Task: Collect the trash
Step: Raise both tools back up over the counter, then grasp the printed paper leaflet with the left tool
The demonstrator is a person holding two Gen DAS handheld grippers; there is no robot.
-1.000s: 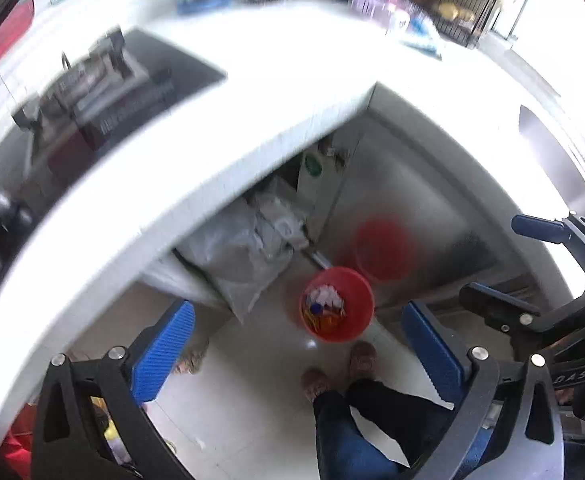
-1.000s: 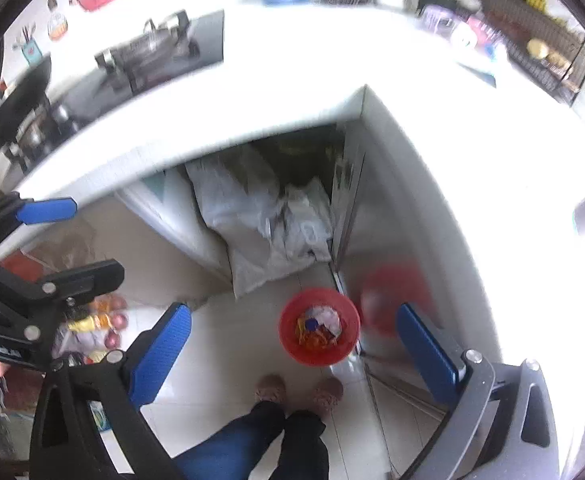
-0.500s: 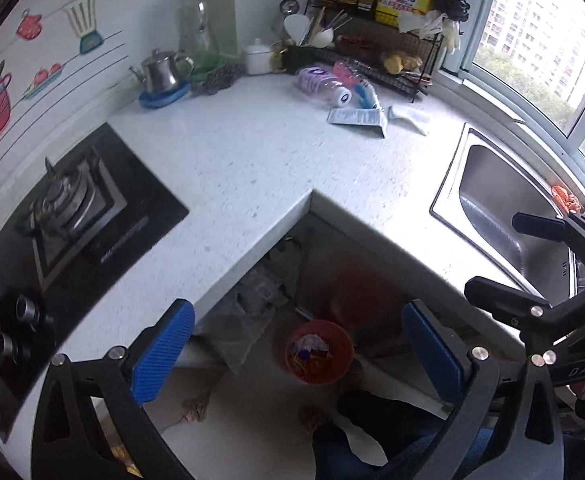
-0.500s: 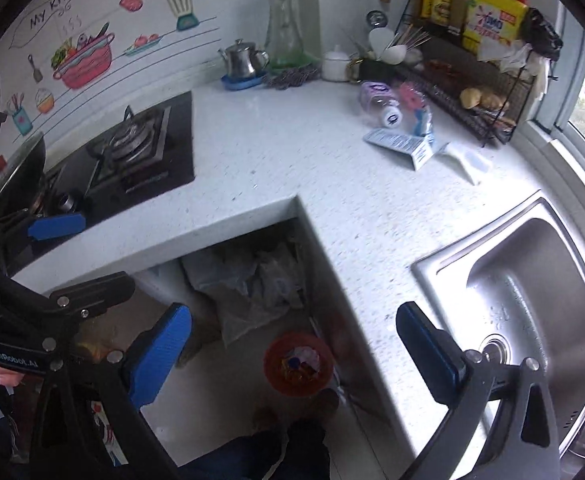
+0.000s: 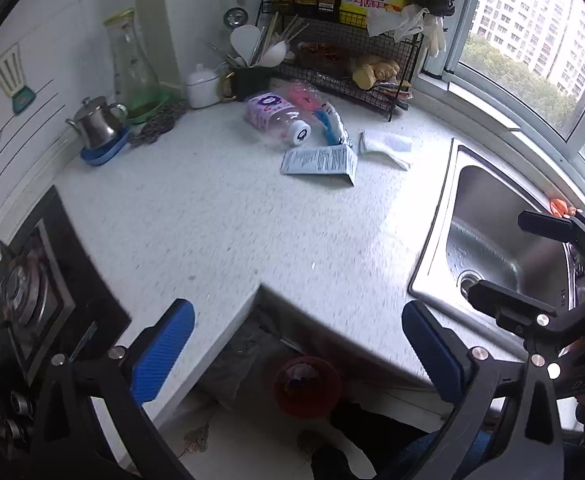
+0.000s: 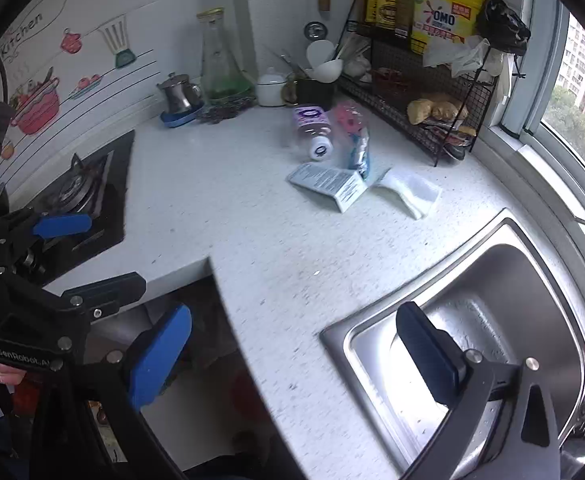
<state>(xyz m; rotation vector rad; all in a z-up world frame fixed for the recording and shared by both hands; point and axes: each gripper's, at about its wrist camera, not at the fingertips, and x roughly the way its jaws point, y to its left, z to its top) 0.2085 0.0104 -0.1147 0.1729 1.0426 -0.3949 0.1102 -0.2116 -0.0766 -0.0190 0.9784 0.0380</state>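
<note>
Red bin (image 5: 307, 386), white speckled counter (image 5: 220, 216) (blue-padded gripper (image 5: 298, 346))

Your 2 wrist cameras both look down from above the corner worktop (image 5: 228, 216), facing the back wall and wire rack (image 5: 356, 60). Your left view sits over the inner corner, stove (image 5: 32, 304) at its left. Your right view hangs nearer the sink (image 6: 488, 320). Both share the flat packet (image 6: 328, 184), sink and stove.

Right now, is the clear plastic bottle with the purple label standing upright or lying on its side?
On its side. The clear plastic bottle with the purple label lies flat on the white speckled countertop, white cap pointing toward the camera.
</note>
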